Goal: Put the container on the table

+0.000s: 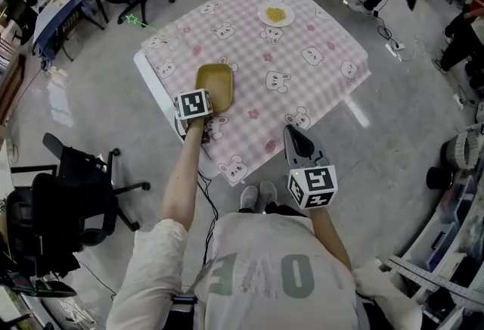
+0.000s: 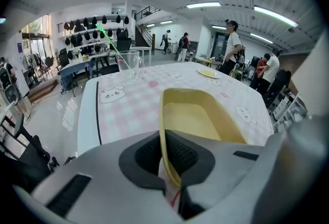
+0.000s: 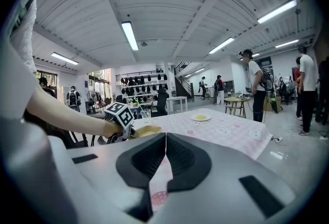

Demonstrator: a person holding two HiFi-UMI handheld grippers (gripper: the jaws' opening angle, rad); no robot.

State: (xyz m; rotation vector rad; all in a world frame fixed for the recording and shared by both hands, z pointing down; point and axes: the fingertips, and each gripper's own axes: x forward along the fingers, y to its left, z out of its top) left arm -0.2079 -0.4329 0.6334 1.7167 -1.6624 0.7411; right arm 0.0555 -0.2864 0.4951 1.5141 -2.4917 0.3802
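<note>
Yellow container empty, rim between left gripper jaws; plate holds food.

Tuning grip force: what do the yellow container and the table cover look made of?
The container looks like thin moulded plastic, matte yellow: thin even rim, no gloss. The table cover: cloth or vinyl, pink check with printed bunnies, draping over the edges; can't tell which.

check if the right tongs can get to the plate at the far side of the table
Probably not without leaning in. The right tongs, shut and empty, hang at the table's near edge and the plate lies far across it; nothing stands on the cloth between them.
</note>
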